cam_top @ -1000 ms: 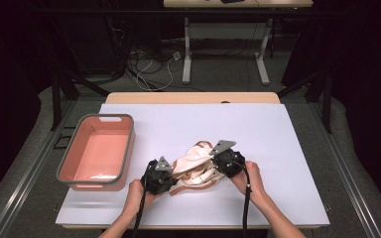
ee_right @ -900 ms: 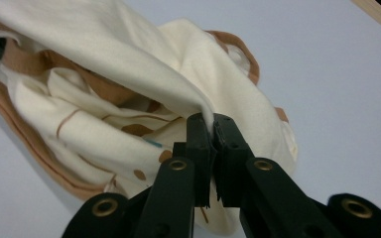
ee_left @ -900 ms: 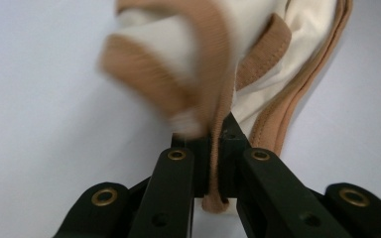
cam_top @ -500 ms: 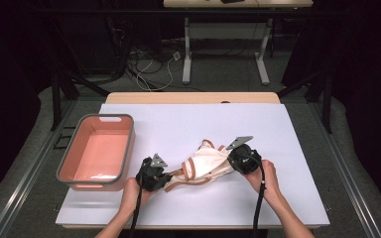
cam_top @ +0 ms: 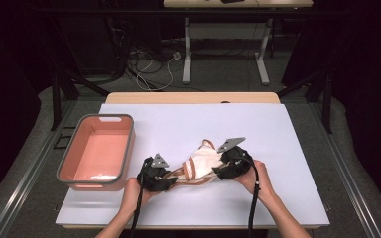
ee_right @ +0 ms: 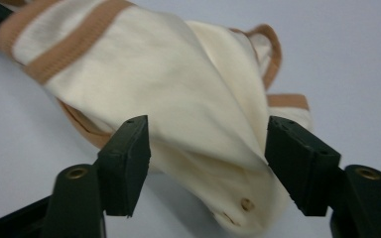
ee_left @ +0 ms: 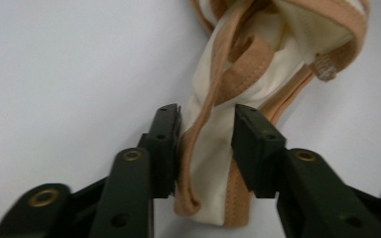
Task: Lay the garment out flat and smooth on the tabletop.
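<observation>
A cream cloth item with tan trim (cam_top: pixel 201 163) lies bunched on the white table between my two grippers. My left gripper (cam_top: pixel 172 178) is at its left end. In the left gripper view the jaws (ee_left: pixel 206 119) have just been opening, and a twisted strip of the cloth (ee_left: pixel 208 153) sits loosely between the pads. My right gripper (cam_top: pixel 219 171) is at the cloth's right end. Its jaws (ee_right: pixel 208 134) have just been opening too and now stand wide, with a fold of the cream cloth (ee_right: pixel 188 89) lying between them unpinched.
A pink tub with a grey rim (cam_top: pixel 129 144) stands at the table's left side, close to my left hand. The white tabletop (cam_top: pixel 278 134) stretches to the right and behind the cloth. A wooden strip (cam_top: pixel 193 97) runs along the far edge.
The two grippers have drawn apart, and the cloth has spread out longer between them. It now rests lower on the table.
</observation>
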A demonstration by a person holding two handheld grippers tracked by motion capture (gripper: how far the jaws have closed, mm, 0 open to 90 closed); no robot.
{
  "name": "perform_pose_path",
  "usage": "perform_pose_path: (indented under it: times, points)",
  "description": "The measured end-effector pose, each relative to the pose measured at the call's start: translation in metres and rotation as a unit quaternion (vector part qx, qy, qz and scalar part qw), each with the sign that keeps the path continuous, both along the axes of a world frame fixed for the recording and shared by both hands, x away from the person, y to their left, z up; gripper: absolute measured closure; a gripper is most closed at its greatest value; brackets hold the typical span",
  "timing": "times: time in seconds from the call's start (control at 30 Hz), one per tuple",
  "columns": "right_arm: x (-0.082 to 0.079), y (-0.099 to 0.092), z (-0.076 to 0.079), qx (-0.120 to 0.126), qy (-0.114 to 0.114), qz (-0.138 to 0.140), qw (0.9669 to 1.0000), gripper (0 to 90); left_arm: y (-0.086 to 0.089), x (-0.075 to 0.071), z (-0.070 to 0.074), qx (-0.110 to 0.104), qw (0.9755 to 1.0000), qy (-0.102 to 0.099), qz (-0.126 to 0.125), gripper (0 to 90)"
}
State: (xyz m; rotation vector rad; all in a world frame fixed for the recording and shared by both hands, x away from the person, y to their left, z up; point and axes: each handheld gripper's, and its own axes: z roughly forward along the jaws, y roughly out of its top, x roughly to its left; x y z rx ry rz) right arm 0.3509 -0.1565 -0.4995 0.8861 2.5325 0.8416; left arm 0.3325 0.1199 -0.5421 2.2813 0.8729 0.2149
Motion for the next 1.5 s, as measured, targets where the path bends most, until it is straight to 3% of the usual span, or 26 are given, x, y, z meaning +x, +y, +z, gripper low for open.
perform_pose_path:
  times: [0.1,0.2,0.4,0.53,0.73,0.93,1.3,1.37,1.5]
  points:
    - [-0.001,0.013,-0.005,-0.008,0.0,0.03,0.9995,26.0,-0.001,-0.002,0.002,-0.009,0.9999,-0.003,-0.008,53.6]
    - [0.002,0.022,-0.011,-0.016,-0.002,0.03,0.9994,32.1,-0.002,-0.004,0.004,-0.012,0.9998,-0.012,-0.011,56.8]
    - [0.003,0.023,-0.018,-0.03,-0.001,0.029,0.9991,75.9,-0.002,-0.005,0.004,-0.007,0.9998,-0.013,-0.008,76.7]
    - [0.001,0.019,-0.016,-0.035,-0.002,0.018,0.9992,87.7,-0.001,-0.004,0.003,-0.006,0.9998,-0.017,0.0,83.6]
    - [-0.003,0.01,-0.01,-0.038,0.0,0.006,0.9992,88.6,0.005,-0.001,0.003,-0.007,0.9997,-0.017,0.015,86.1]
    - [-0.001,-0.01,-0.007,-0.055,0.016,-0.024,0.9981,88.5,0.006,0.0,0.001,-0.001,0.9995,-0.017,0.028,86.3]
    - [0.009,-0.03,-0.014,-0.104,0.061,-0.057,0.9911,87.4,0.008,0.004,-0.003,0.009,0.9992,-0.012,0.038,85.8]
    - [0.009,-0.029,-0.013,-0.104,0.059,-0.055,0.9913,80.0,0.009,0.004,-0.003,0.007,0.9992,-0.011,0.038,84.2]
    - [0.008,-0.025,-0.009,-0.068,0.043,-0.041,0.9959,60.7,0.008,0.004,-0.002,0.002,0.9994,-0.009,0.034,75.8]
